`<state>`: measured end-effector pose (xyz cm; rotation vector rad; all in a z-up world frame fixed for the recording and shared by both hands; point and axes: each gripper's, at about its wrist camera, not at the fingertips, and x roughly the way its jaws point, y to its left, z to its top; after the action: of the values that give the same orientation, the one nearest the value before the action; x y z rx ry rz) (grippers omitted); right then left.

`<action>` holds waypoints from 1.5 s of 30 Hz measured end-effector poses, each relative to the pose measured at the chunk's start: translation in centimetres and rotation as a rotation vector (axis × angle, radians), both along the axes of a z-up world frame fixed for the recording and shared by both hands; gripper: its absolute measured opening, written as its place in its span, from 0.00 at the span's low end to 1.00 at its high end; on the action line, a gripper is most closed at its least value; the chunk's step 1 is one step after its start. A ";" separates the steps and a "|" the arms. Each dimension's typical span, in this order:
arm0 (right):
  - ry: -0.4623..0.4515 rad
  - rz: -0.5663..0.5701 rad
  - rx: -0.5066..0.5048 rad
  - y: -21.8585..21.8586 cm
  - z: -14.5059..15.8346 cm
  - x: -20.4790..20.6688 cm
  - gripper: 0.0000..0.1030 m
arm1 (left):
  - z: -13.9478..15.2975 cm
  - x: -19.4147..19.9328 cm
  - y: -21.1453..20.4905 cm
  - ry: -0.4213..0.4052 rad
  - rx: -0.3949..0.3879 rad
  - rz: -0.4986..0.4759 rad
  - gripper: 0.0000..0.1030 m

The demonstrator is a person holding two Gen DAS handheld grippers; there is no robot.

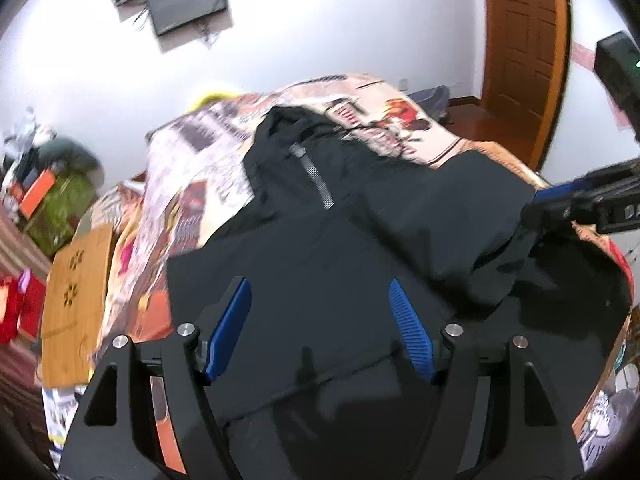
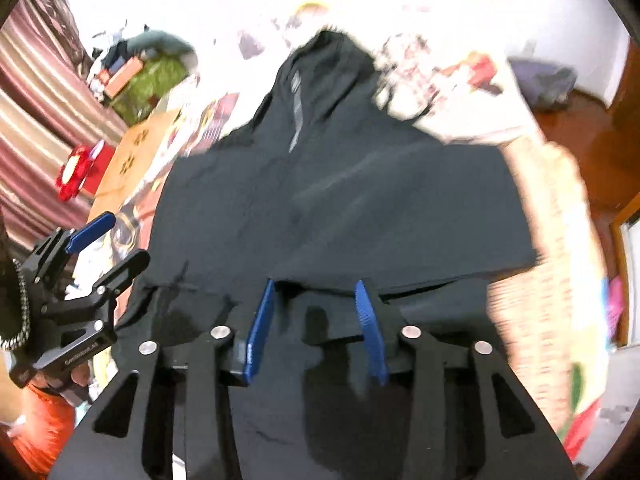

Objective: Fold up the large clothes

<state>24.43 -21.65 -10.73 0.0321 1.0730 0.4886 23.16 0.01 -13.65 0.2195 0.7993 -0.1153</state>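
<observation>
jacket [image 1: 360, 240]: black, smooth matte fabric w/ grey zip, spread flat mid-bed, hood toward far edge
bed cover [image 1: 192, 168]: busy comic-print
left gripper [image 1: 320, 292]: ribbed blue pads spread wide, holding nothing
right gripper [image 2: 316, 286]: jaws partly open over jacket's near fold, nothing clamped

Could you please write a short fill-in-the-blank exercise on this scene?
1. The jacket is coloured ____.
2. The jacket lies on a patterned ____.
3. The left gripper has its jaws ____.
4. The pads on the right gripper are coloured ____.

Missing words: black; bed; open; blue
</observation>
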 end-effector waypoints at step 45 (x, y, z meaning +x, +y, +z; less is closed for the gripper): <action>-0.006 -0.183 -0.196 -10.3 -6.8 0.5 0.53 | 0.6 10.7 -8.7 0.050 -0.124 -0.129 0.10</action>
<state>24.90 -31.95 -17.48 -0.0441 1.0963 0.2170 33.84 -8.68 -13.03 0.1513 0.8248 -0.2920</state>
